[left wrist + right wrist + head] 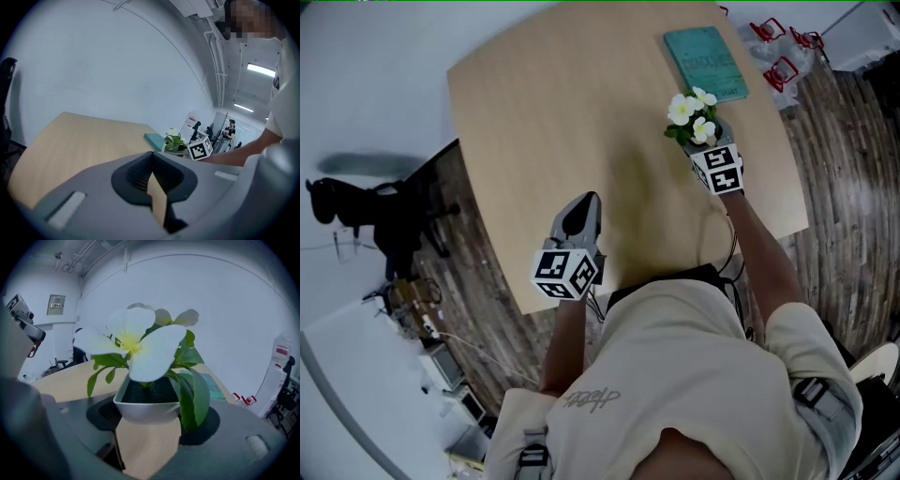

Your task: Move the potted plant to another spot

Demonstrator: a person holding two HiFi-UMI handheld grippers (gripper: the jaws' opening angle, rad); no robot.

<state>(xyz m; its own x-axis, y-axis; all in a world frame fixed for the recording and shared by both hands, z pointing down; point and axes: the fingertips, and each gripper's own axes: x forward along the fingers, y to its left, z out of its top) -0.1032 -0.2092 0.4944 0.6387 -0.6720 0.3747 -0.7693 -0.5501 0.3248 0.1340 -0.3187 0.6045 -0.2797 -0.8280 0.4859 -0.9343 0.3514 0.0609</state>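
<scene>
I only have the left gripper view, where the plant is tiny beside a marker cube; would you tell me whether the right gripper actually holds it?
Observer: Yes. In the right gripper view the potted plant sits between the jaws of the right gripper, which are closed against the sides of its white pot.
Operator: Thank you. Where on the table is it?
Observer: From the head view, it is over the far right part of the table, on the person's side of the teal book.
Operator: Is it upright?
Observer: It is. The pot's rim looks level in the right gripper view, and the white flowers stand above it.
</scene>
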